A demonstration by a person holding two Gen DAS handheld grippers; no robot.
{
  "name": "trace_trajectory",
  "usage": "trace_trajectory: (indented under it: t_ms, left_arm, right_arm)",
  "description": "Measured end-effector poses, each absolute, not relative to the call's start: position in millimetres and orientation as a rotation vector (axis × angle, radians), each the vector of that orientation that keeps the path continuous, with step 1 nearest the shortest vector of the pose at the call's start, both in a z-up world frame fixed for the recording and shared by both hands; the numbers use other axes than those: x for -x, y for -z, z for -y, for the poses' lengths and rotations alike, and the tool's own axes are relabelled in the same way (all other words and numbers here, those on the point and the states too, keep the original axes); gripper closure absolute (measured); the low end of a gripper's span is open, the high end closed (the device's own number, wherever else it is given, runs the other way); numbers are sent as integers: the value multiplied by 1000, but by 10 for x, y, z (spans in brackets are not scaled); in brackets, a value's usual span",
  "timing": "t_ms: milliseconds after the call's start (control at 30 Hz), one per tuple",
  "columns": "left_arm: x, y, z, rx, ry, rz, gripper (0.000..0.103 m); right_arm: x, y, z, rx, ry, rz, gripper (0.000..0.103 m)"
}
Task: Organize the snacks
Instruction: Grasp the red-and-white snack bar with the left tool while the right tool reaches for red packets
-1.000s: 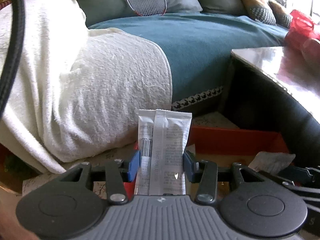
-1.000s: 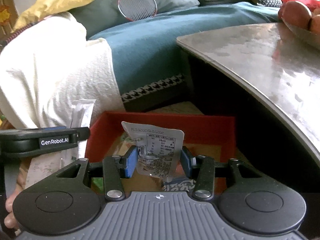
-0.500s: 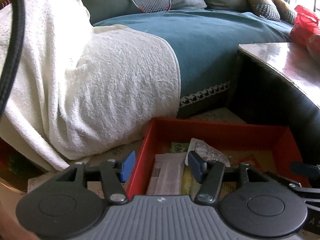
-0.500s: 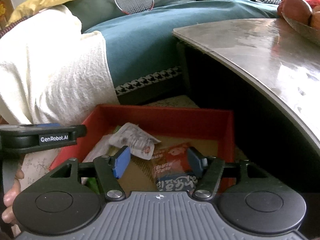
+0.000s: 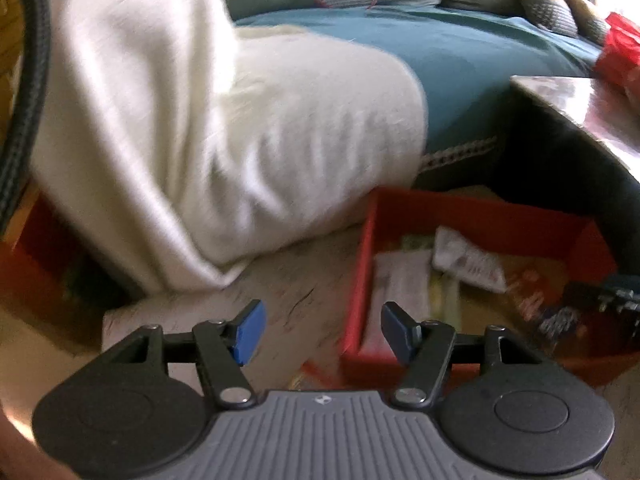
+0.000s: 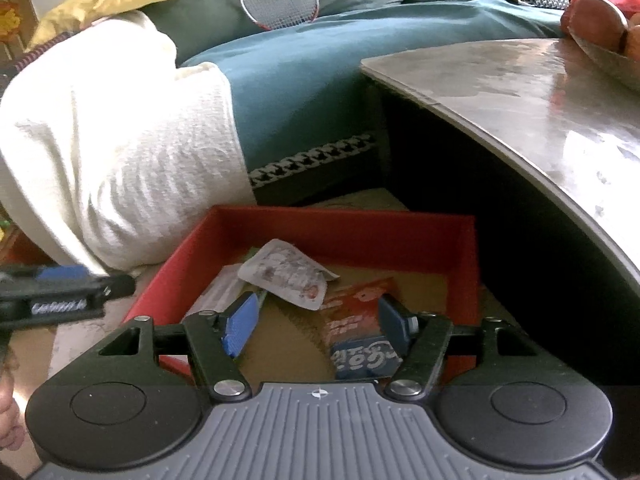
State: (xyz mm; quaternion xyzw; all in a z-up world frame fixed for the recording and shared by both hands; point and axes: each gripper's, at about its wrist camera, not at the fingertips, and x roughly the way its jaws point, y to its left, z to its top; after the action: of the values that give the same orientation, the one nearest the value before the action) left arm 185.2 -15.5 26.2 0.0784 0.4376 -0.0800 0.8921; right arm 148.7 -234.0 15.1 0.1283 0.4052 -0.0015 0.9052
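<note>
A red box [image 6: 344,224] sits on the floor with snack packets inside: a crumpled white packet [image 6: 286,272], a long white sachet [image 6: 218,292] and an orange-and-blue packet [image 6: 360,332]. My right gripper [image 6: 316,328] hovers over the box, its jaws opening, nothing between them. My left gripper [image 5: 322,332] is over the floor at the box's left wall [image 5: 362,264], jaws opening and empty. The same white packet [image 5: 464,260] and sachet [image 5: 400,284] lie in the box in the blurred left wrist view. The left gripper [image 6: 60,300] also shows at the left edge of the right wrist view.
A white blanket [image 6: 112,152] drapes over a teal sofa [image 6: 320,72] behind the box. A dark table [image 6: 540,92] overhangs the box's right side and carries fruit in a bowl [image 6: 600,36]. A badminton racket [image 6: 280,0] rests on the sofa cushions. Another packet [image 5: 316,374] lies on the floor.
Both grippers let go: the long white sachet and the crumpled white packet dropped into the red box. The left gripper then swung left, off the box, over the floor.
</note>
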Motion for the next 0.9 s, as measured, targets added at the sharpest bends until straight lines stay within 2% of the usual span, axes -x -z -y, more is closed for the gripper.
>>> trace_trajectory:
  t_ms: [433,567,700,900]
  left_arm:
    - [-1504,261,-765,-11,-21,-1126,44]
    - [-1596,419,-823,29,-50,-1178,44]
    - [-1659,492,-806,58,-55,-1195,38]
    - [-1675,593,-659,27,-33,-1212,38]
  right_arm:
    - [-1348,-121,1916,-220,-128,-894,26]
    - [-1331,-120,1814,-205,-155,-902,25]
    - [-1319,-126,1768,-192,-173,-906,23]
    - [-1324,-94,1765,-183,-173,-922,23]
